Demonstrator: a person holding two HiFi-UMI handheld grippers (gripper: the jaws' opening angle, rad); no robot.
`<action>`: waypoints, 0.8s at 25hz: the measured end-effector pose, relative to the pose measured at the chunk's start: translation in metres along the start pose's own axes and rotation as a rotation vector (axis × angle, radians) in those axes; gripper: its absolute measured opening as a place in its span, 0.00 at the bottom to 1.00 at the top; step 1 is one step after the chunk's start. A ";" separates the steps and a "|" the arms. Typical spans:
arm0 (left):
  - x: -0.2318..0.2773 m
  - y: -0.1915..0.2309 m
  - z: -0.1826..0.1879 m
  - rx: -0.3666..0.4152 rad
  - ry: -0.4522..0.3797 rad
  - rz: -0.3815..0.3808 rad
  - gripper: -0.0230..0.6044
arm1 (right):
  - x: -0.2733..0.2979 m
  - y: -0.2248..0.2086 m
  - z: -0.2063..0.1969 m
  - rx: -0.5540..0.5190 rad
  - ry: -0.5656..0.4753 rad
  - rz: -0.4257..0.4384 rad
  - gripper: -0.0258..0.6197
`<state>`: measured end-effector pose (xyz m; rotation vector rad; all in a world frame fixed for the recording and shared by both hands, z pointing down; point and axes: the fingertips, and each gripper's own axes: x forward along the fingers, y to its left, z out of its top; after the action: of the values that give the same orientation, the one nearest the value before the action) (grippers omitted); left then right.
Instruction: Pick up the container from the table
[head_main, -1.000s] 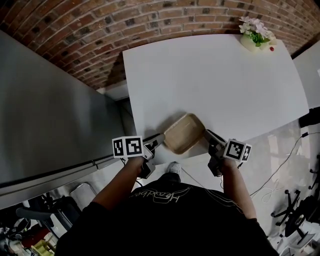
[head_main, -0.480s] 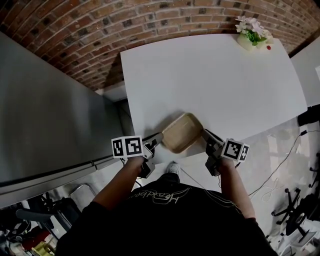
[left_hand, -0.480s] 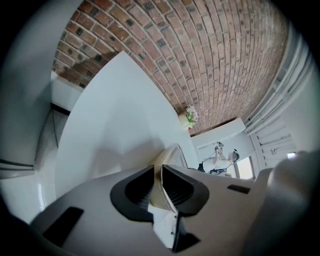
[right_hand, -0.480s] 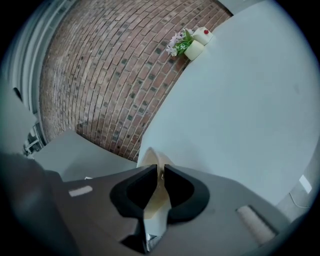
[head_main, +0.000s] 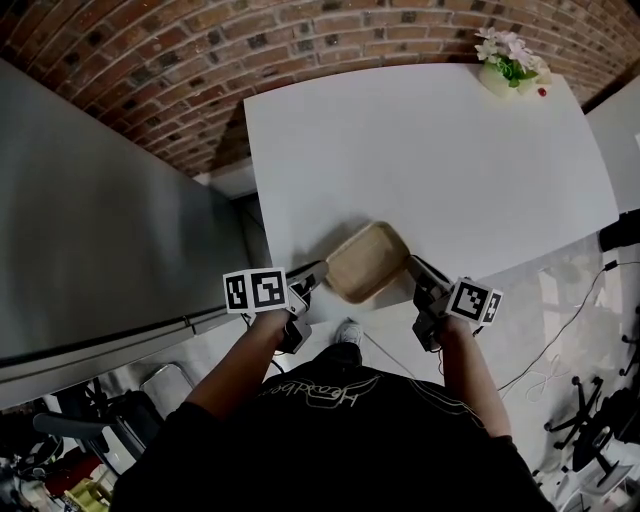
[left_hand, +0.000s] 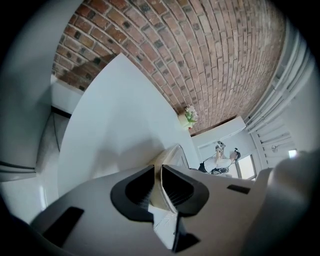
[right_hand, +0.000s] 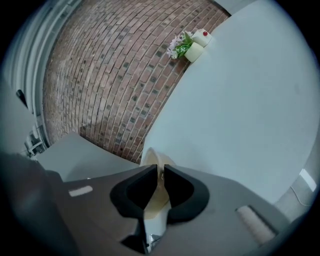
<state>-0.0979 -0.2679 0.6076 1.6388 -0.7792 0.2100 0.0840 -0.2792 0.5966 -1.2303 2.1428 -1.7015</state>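
The grasp looks made: the left gripper (head_main: 312, 279) is clamped on one end rim of the tan container (head_main: 367, 262), and the right gripper (head_main: 416, 270) is pinched on the opposite rim. The container is at the near edge of the white surface (head_main: 450, 170). I cannot tell whether it is clear of the surface, so the lift itself seems to remain. Well beyond the container stands a small flower pot (head_main: 508, 68), with a brick wall (head_main: 150, 60) behind it.
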 end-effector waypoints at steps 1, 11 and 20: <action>-0.001 -0.001 0.000 0.003 -0.002 -0.002 0.12 | -0.001 0.001 0.000 0.001 -0.001 0.006 0.12; -0.021 -0.019 -0.004 0.046 -0.037 -0.014 0.12 | -0.016 0.019 -0.006 -0.003 -0.036 0.054 0.11; -0.052 -0.052 -0.020 0.129 -0.100 -0.034 0.12 | -0.052 0.053 -0.019 -0.071 -0.076 0.107 0.12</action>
<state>-0.1009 -0.2290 0.5421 1.7941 -0.8267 0.1579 0.0804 -0.2290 0.5391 -1.1548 2.1999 -1.5243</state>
